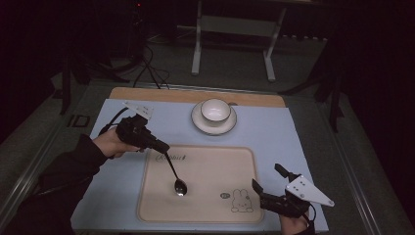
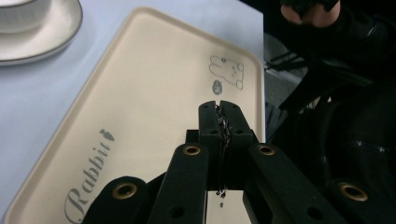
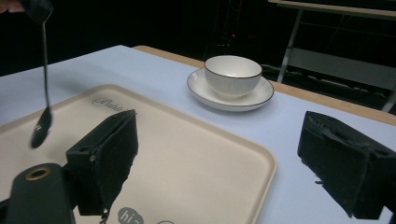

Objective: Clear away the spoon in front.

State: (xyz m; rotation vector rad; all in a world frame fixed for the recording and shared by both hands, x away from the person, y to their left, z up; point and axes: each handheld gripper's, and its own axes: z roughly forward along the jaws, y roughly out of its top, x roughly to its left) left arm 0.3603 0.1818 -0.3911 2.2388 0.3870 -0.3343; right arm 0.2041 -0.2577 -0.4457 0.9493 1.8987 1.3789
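Spoon (image 1: 175,174) hangs from the left tool (image 1: 161,146), jaws clamped tight on the top of its handle, bowl down over the cream tray (image 1: 215,161); whether the bowl touches the tray is hard to tell. In the left gripper view the closed jaws hide the spoon almost wholly. The right tool (image 1: 266,182) stands wide open and empty at the tray's near right corner. A cup (image 1: 216,109) on a saucer (image 1: 199,122) sits beyond the tray on the bench (image 1: 284,132)

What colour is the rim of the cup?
The cup is white with a thin dark rim, clearest in the right gripper view.
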